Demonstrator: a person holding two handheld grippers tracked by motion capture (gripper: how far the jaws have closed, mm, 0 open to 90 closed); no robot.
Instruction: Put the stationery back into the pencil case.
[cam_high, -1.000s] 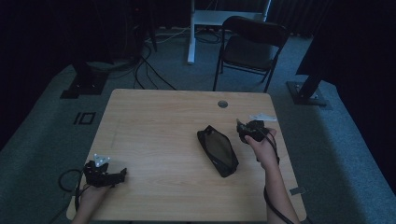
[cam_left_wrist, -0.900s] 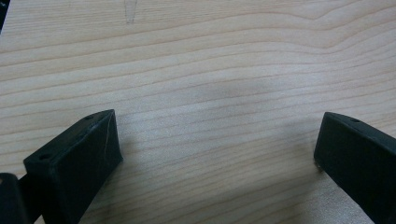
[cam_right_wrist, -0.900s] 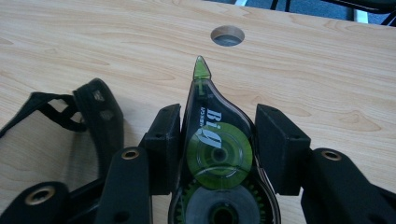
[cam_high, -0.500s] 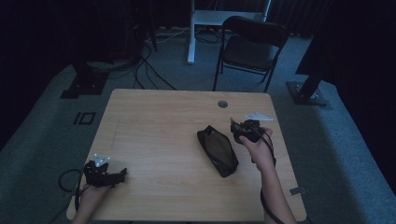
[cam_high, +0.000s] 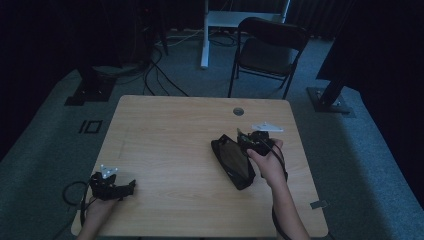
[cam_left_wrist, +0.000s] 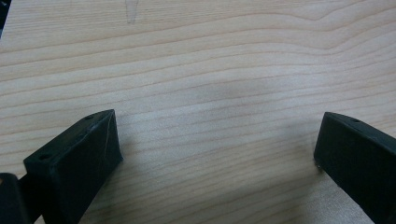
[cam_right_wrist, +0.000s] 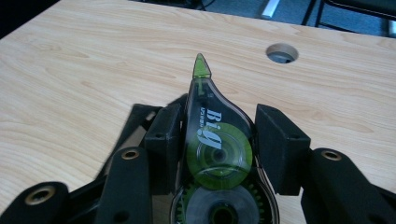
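Right gripper (cam_right_wrist: 212, 140) held a teardrop-shaped correction-tape dispenser (cam_right_wrist: 215, 154) of clear dark plastic with green reels, its jaws clamped on the dispenser's two flat sides. Against the high-view pictures taken a second before, that hand had shifted a short way left across the table toward the black zip pouch (cam_high: 232, 162), and in the high view the right gripper (cam_high: 252, 142) now sat at the pouch's upper right corner, over or touching it; which one could not be told. Judgement: the dispenser was being carried to the pouch, probably for stowing, with release not yet made.

Dispenser details, right gripper view: green pointed tip aimed away from the camera, clear of the light wooden table (cam_right_wrist: 70, 70); white lettering on the casing; a green wheel visible through the shell, a toothed grey wheel below it. It sat above the tabletop, between the jaws, not resting on the wood.

Left gripper (cam_left_wrist: 215, 154) stayed put near the table's front left corner, jaws wide apart with nothing but bare wood between them.
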